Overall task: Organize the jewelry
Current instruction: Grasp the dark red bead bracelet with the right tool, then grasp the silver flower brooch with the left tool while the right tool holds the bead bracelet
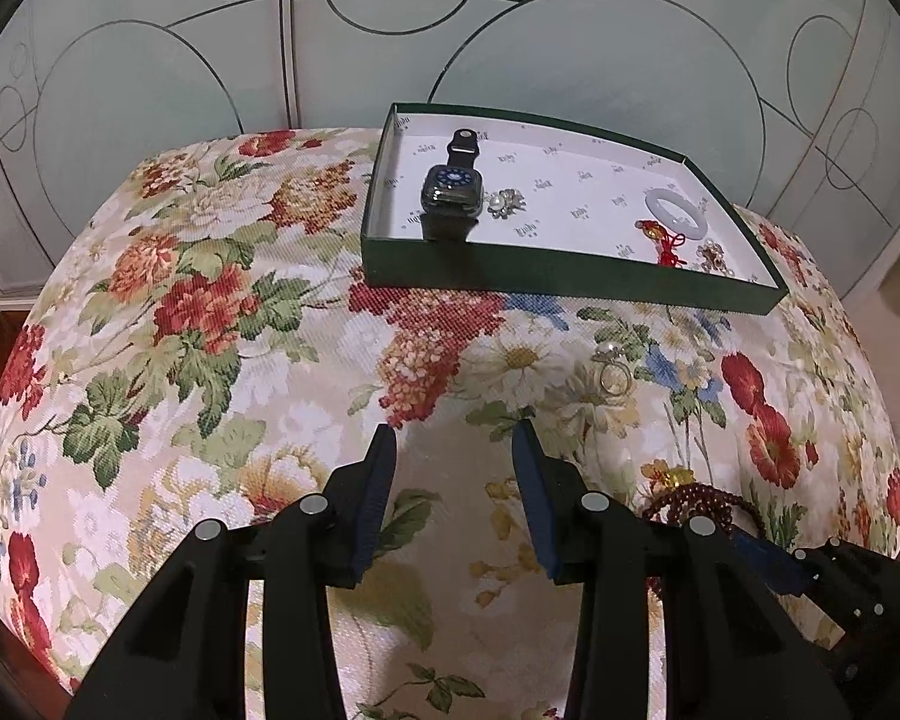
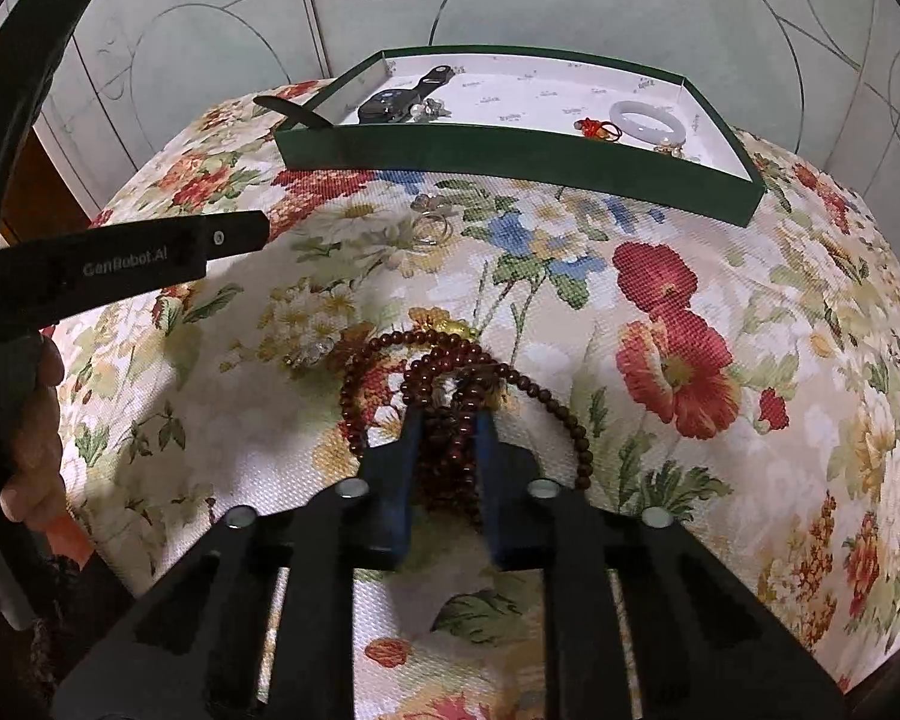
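Right gripper (image 2: 444, 420) jaws clenched on bead bracelet (image 2: 450, 378) — next: lift, carry to green box (image 2: 510, 165); left gripper (image 1: 453, 444) jaws released.

A rounded upholstered seat (image 1: 222, 312) fills most of the room before me, its cream woven fabric covered in red, white and blue flowers with green leaves. Behind it stand pale frosted wardrobe doors (image 1: 150, 48) traced with thin dark circles.
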